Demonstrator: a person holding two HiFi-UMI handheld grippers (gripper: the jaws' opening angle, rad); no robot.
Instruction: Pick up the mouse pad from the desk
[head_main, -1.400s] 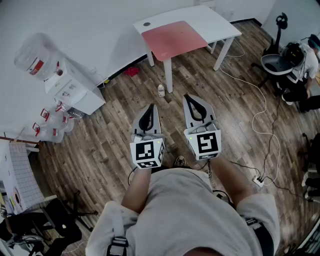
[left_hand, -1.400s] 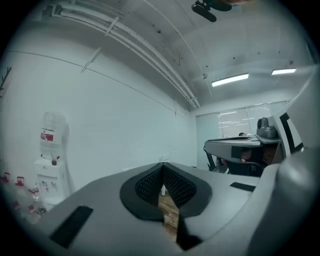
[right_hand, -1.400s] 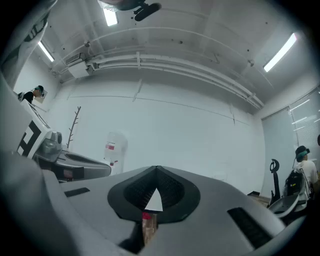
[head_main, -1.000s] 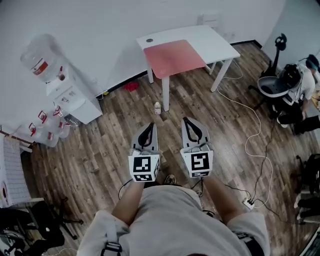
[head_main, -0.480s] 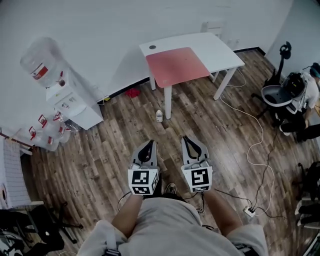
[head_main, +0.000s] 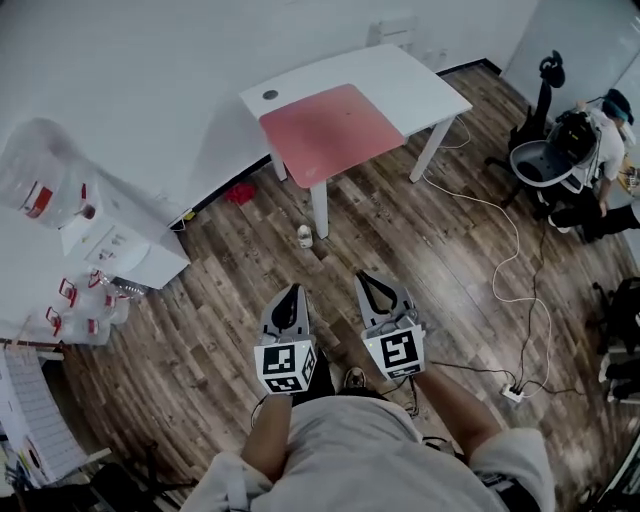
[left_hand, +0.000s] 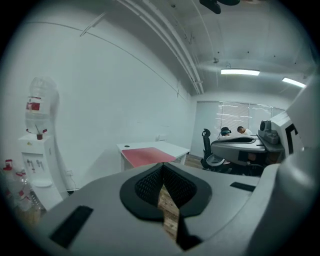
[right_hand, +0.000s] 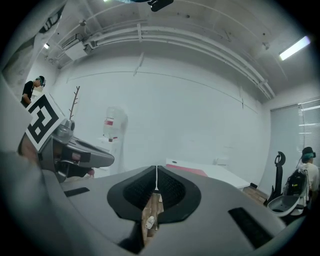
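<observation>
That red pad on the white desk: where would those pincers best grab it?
Probably its near edge, from the front: the pad lies flat, and that edge seems to reach the desk's rim, where a jaw could slip under.

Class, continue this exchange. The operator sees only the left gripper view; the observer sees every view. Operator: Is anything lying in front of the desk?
Observer: Yes, a small bottle sits on the floor beside the desk's near leg.
Operator: Is the right gripper ready to grasp?
Observer: Not yet. The right gripper is shut, with nothing between its jaws.
Operator: Any trip hazards?
Observer: A white cable trails over the floor to the right of the desk.
</observation>
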